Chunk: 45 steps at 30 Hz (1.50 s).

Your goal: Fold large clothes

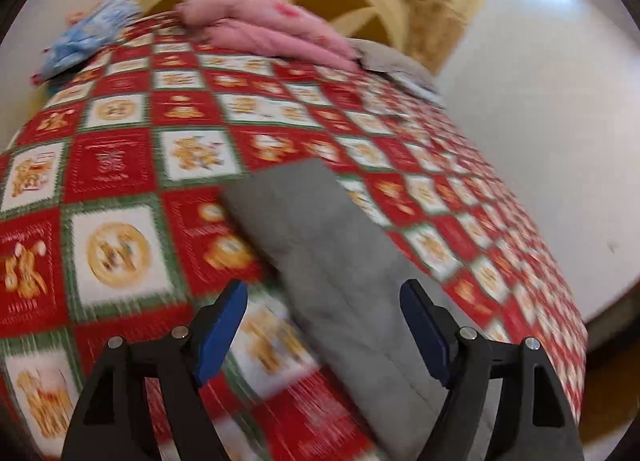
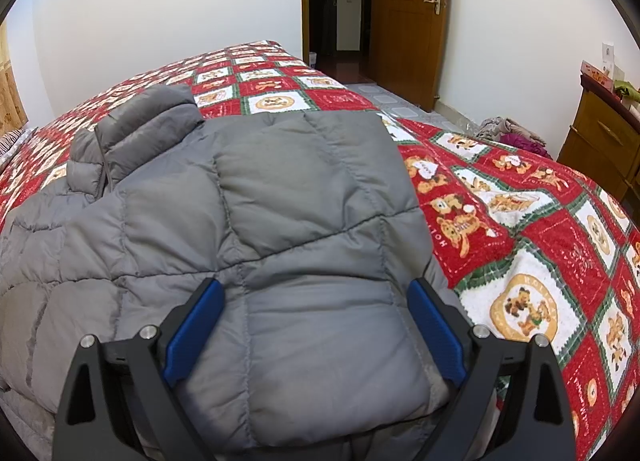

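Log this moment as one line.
grey jacket partly folded on bed | left gripper open over sleeve | right gripper open over jacket

We see a grey jacket (image 2: 280,201) of quilted cloth — smooth, faintly sheeny, puffy between stitched seams. The bedspread (image 2: 520,221) under it looks like soft, matt printed cloth. The door (image 2: 408,21) is glossy varnished wood with a metal handle. Each gripper's fingers (image 2: 192,333) carry matt, ribbed blue pads on black plastic.
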Motion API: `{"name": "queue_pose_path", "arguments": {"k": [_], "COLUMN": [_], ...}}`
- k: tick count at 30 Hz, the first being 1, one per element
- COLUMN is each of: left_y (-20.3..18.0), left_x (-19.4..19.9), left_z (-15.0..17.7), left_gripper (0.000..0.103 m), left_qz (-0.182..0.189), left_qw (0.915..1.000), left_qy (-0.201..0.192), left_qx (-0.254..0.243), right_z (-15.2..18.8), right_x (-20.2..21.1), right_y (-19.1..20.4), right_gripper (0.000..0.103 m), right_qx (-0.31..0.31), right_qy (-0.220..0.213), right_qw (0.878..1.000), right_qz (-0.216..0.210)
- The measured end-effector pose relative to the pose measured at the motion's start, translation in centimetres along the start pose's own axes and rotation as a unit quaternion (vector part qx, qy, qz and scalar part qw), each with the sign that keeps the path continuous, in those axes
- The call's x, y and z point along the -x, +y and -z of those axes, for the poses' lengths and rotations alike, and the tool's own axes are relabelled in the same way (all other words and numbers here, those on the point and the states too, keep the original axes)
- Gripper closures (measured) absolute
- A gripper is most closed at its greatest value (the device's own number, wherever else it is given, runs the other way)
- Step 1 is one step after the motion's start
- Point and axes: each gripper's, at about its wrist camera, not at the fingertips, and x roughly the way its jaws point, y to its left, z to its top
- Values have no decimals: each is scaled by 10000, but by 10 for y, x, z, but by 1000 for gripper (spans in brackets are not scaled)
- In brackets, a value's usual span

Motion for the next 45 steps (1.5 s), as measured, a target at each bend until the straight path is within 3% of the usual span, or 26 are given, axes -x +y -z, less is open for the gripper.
{"name": "queue_pose_path", "arguments": {"k": [5, 10, 13, 15, 16, 17, 21, 24, 27, 30, 34, 35, 36, 39, 42, 43, 45], "left_y": [22, 7, 12, 14, 13, 11, -10, -42, -88, -136, -177, -180, -181, -181, -184, -186, -191], "left_x": [-59, -49, -47, -46, -50, -54, -27, 3, 44, 91, 128, 131, 133, 134, 143, 147, 152], "left_z": [-2, 15, 19, 19, 19, 17, 12, 12, 27, 71, 161, 181, 196, 229, 260, 273, 292], "left_gripper": [24, 30, 57, 101, 101, 101, 101, 101, 101, 101, 101, 101, 101, 101, 101, 101, 100], "left_qz": [57, -53, -129, 227, 590, 673, 888, 1331, 2030, 2914, 3607, 3689, 3732, 3666, 3705, 3735, 3725], "left_qw": [9913, 9982, 9992, 9993, 9974, 9966, 9947, 9841, 9583, 9128, 8509, 8413, 8378, 8342, 7970, 7732, 7333], "left_qy": [904, 440, 262, 265, 412, 463, -168, -593, -948, -1034, -678, -532, -378, -140, -104, -70, 116], "left_qx": [954, 405, 254, 102, 49, -43, -489, -1014, -1774, -2668, -3758, -3916, -3966, -4117, -4769, -5125, -5687], "right_z": [0, 0, 1, 1, 1, 1, 1, 1, 1, 1, 1, 1, 1, 1, 1, 1, 1], "right_x": [0, 0, 0, 1, 1, 1, 1, 1, 1, 0, 1, 1, 1, 0, 0, 0, 0], "right_y": [0, 0, 0, -1, -1, 0, 0, 0, 0, 0, 0, 0, 0, 0, 0, 0, 0], "right_gripper": [7, 6, 6, 6, 6, 6, 6, 5, 5, 5, 5, 5, 5, 5, 5, 5, 5], "right_qx": [17, 24, 35, 33, 31, 32, 33, 34, 36, 32, 26, 22, 16, 15, 1, -5, -14], "right_qy": [2, 0, -5, -8, -6, -6, -8, -10, -8, -6, -3, -6, -6, -3, -2, -1, 2], "right_qw": [10000, 10000, 10000, 10000, 10000, 10000, 10000, 10000, 10000, 10000, 10000, 10000, 10000, 10000, 10000, 10000, 10000], "right_qz": [13, 24, 39, 36, 33, 34, 36, 37, 37, 32, 24, 19, 11, 9, -4, -7, -12]}}
